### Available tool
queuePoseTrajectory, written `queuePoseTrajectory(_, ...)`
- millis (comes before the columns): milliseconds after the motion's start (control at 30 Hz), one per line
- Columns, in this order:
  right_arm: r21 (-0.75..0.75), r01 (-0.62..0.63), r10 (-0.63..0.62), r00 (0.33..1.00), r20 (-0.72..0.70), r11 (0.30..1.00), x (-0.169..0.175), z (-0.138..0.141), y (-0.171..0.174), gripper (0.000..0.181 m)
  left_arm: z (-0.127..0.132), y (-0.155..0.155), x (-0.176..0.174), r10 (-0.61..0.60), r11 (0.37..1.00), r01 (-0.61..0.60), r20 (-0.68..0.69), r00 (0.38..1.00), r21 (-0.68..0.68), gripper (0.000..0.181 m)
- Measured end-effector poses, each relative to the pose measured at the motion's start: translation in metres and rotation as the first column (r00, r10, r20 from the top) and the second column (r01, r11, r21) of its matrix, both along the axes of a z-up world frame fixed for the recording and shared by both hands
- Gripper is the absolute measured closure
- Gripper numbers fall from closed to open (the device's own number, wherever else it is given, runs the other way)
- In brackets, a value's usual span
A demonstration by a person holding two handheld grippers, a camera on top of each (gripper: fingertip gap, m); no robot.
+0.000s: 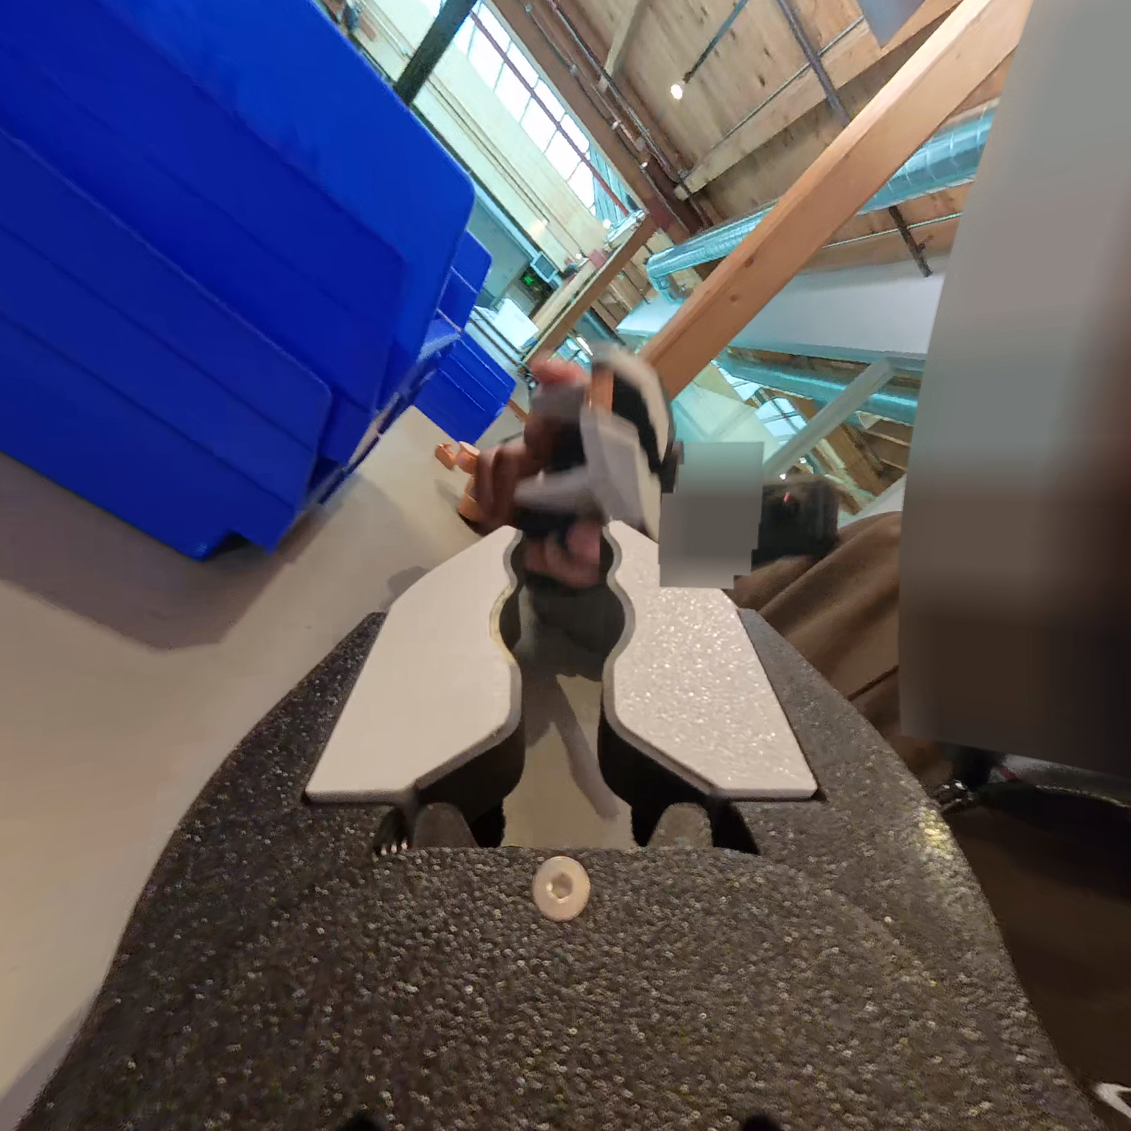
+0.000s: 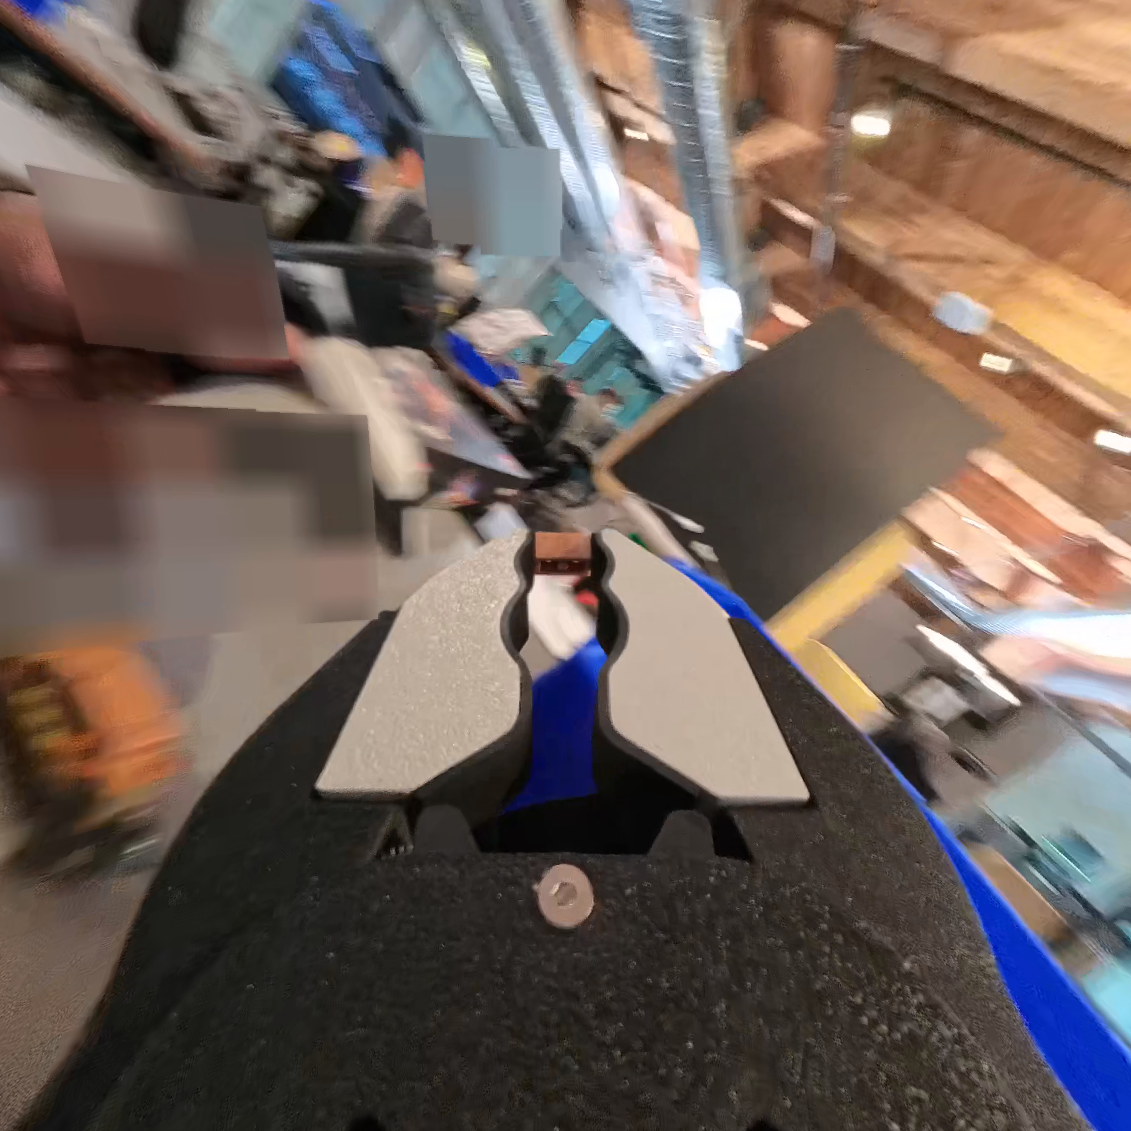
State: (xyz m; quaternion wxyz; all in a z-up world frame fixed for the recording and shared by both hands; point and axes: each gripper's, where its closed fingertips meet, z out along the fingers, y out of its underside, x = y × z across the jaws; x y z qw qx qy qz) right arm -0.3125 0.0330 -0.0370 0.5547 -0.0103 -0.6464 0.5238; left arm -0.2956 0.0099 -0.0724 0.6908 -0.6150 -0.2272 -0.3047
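Observation:
My right gripper (image 2: 563,544) is shut on a small copper-coloured part (image 2: 562,552), pinched at its fingertips. It is raised above a blue bin (image 2: 560,728), and the view is smeared by motion. In the left wrist view the same gripper (image 1: 603,440) shows ahead, blurred, held by a hand (image 1: 508,471), with a copper piece (image 1: 602,388) at its tips. My left gripper (image 1: 562,541) stands a little open with nothing between its fingers, low over the grey table (image 1: 122,704) and pointing at the right gripper. Two more copper parts (image 1: 458,458) lie on the table behind the hand.
A stack of blue bins (image 1: 214,275) stands close on the left of the table. A brown sleeve (image 1: 826,618) is at the right. In the right wrist view a blue bin rim (image 2: 1010,955) runs along the right, with a black panel (image 2: 795,447) beyond. One gripper's finger ends stand about 5 cm off the other's.

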Motion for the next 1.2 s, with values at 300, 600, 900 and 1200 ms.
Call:
queuePoseTrajectory(300,-0.210,0.260,-0.182,0.927,0.329,0.942,-0.060,0.007,0.080,0.143,-0.066,-0.002,0.015,-0.177,0.836,-0.077,-0.399,0.900,-0.543,0.129)
queuePoseTrajectory(600,0.212,-0.311,0.133,0.797,0.589,0.926,0.011,-0.096,-0.004,0.149,-0.120,-0.014,0.035,-0.469,0.616,-0.119,-0.484,0.739,-0.779,0.145)
queuePoseTrajectory(900,0.224,-0.505,0.176,0.627,0.759,0.834,0.039,-0.139,-0.008,0.144,-0.126,-0.015,0.033,-0.467,0.626,-0.105,-0.480,0.742,-0.773,0.158)
queuePoseTrajectory(1200,0.176,-0.479,0.177,0.603,0.778,0.860,0.034,-0.142,-0.015,0.164,-0.115,-0.010,0.019,-0.333,0.679,-0.113,-0.442,0.833,-0.725,0.137)
